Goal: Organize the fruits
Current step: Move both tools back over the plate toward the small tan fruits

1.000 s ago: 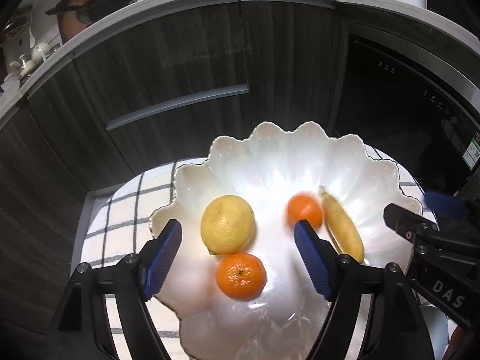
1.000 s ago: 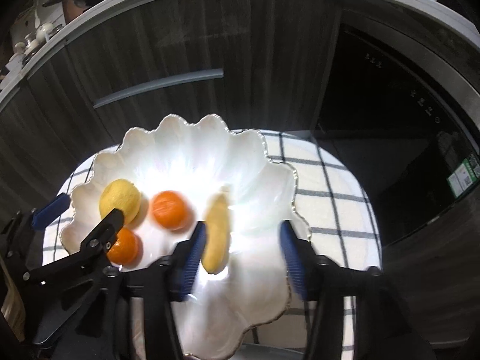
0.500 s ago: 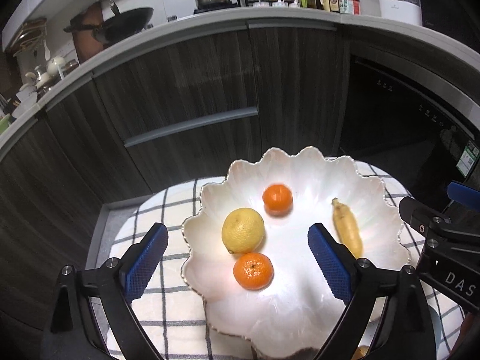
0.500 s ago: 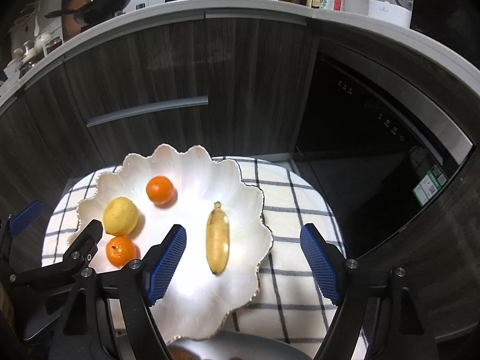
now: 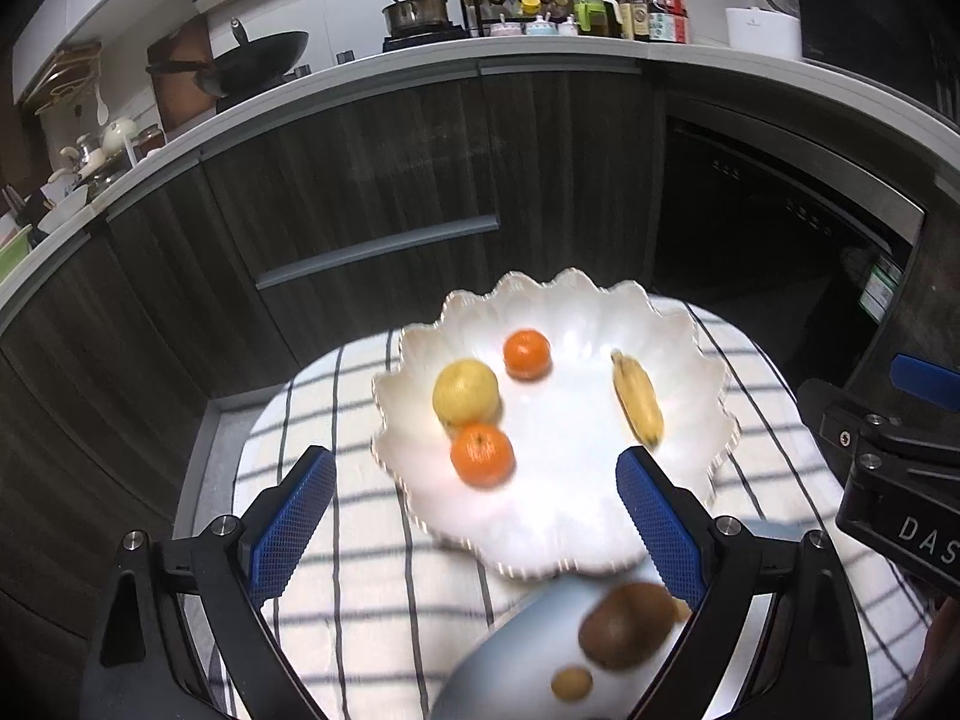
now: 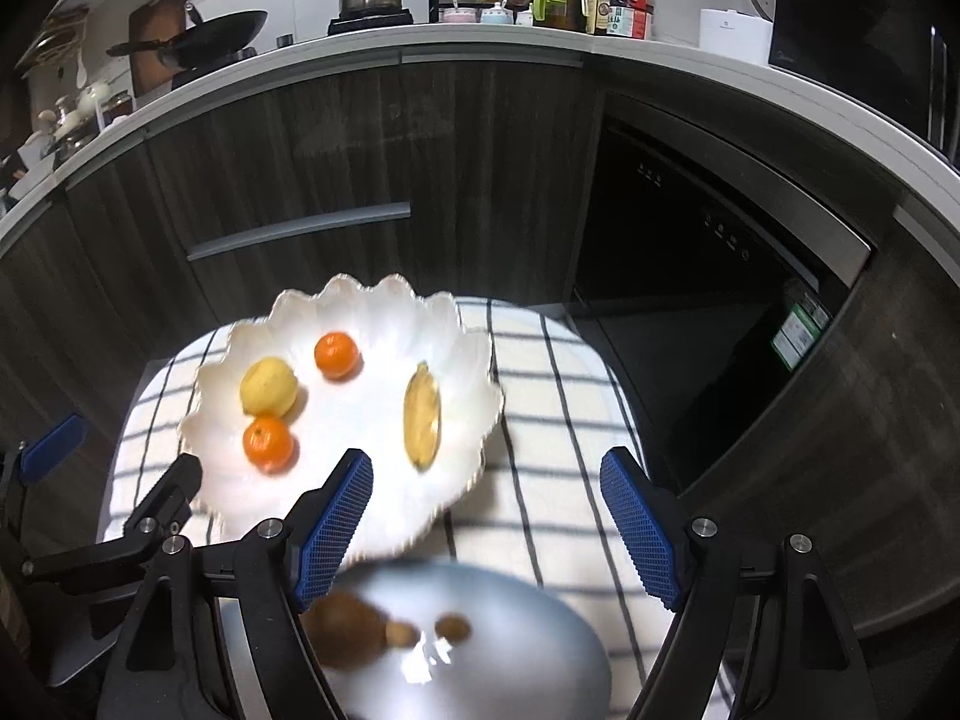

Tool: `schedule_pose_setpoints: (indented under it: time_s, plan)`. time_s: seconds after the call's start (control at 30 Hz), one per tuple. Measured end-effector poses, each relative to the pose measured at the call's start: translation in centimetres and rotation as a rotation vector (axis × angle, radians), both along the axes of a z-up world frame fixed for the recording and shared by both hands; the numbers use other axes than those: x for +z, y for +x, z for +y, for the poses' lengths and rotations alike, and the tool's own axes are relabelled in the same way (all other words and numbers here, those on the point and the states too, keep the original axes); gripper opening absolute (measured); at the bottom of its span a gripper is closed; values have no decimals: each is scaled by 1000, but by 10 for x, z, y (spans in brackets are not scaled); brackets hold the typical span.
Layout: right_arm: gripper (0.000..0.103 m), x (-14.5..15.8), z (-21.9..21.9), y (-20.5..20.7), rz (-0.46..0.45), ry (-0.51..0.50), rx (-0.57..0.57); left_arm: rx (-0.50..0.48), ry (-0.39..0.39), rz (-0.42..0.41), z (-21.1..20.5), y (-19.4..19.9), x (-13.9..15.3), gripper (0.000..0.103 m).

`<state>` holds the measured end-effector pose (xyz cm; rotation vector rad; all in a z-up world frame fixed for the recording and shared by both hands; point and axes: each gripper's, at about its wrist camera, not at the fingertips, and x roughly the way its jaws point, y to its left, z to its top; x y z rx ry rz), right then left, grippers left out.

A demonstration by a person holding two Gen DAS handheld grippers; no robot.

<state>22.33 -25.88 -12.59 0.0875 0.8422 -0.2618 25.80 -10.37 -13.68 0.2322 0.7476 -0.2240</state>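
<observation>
A white scalloped plate (image 5: pixel 672 336) (image 6: pixel 252 498) on a checked cloth holds a lemon (image 5: pixel 465 391) (image 6: pixel 269 386), two oranges (image 5: pixel 482 454) (image 5: pixel 527 354) (image 6: pixel 268 443) (image 6: pixel 336 353) and a small banana (image 5: pixel 639 399) (image 6: pixel 422 415). A pale blue plate (image 5: pixel 516 660) (image 6: pixel 528 618) nearer me holds a brown kiwi (image 5: pixel 624 624) (image 6: pixel 348 630) and small brown fruits (image 5: pixel 571 683) (image 6: pixel 451 627). My left gripper (image 5: pixel 474 522) and right gripper (image 6: pixel 483 522) are both open and empty, above the near plate.
The checked cloth (image 5: pixel 360 570) (image 6: pixel 570 420) covers a small rounded table. Dark cabinets (image 5: pixel 372 180) and a black built-in appliance (image 6: pixel 690 276) stand behind. The counter above holds pans and bottles (image 5: pixel 600 0).
Both grippers have pulled back and up from the white plate, opening wider. The blue plate with brown fruits has come into view below.
</observation>
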Motion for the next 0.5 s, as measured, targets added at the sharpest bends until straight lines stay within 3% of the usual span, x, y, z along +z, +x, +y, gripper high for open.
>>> schedule_pose_setpoints:
  time_s: [0.5]
  plan:
    - [79,-33,9,-60,65,5,-11,-5,2,48,14,-57,-28,95]
